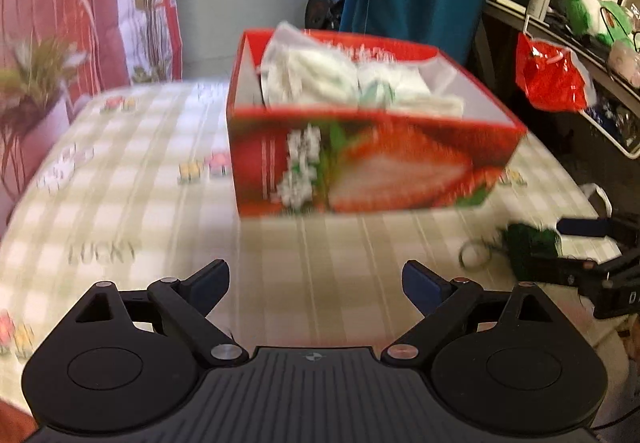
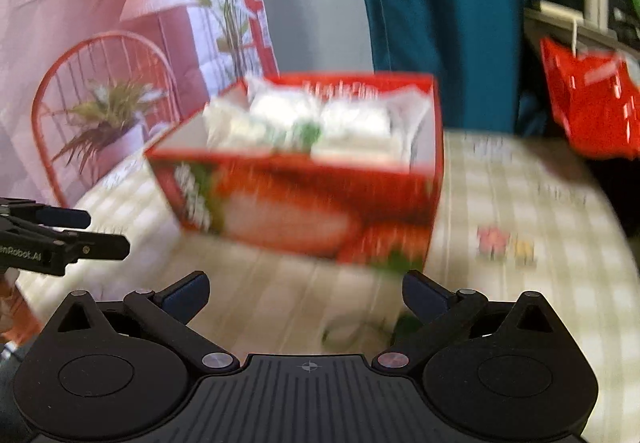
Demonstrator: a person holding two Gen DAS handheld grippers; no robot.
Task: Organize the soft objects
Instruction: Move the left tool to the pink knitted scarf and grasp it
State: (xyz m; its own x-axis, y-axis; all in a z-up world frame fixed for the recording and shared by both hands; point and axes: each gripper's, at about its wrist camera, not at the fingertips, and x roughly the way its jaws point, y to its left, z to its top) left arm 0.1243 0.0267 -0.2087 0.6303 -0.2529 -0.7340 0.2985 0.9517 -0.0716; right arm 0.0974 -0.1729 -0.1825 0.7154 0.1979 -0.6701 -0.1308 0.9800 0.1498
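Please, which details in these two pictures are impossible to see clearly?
- Left wrist view: the white soft items in the red box are motion-blurred; kind and count unclear.
- Left wrist view: the dark green object is blurred.
- Right wrist view: a white and green thing is blurred, partly behind the right gripper.

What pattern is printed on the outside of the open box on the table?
Red with large strawberries and small white blossoms on the box; sharpest in the left wrist view.

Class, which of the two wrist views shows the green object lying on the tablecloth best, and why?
The left wrist view: the dark green object lies on the checked tablecloth right of the strawberry box, clear though blurred. The right wrist view shows only a green sliver behind its own fingers.
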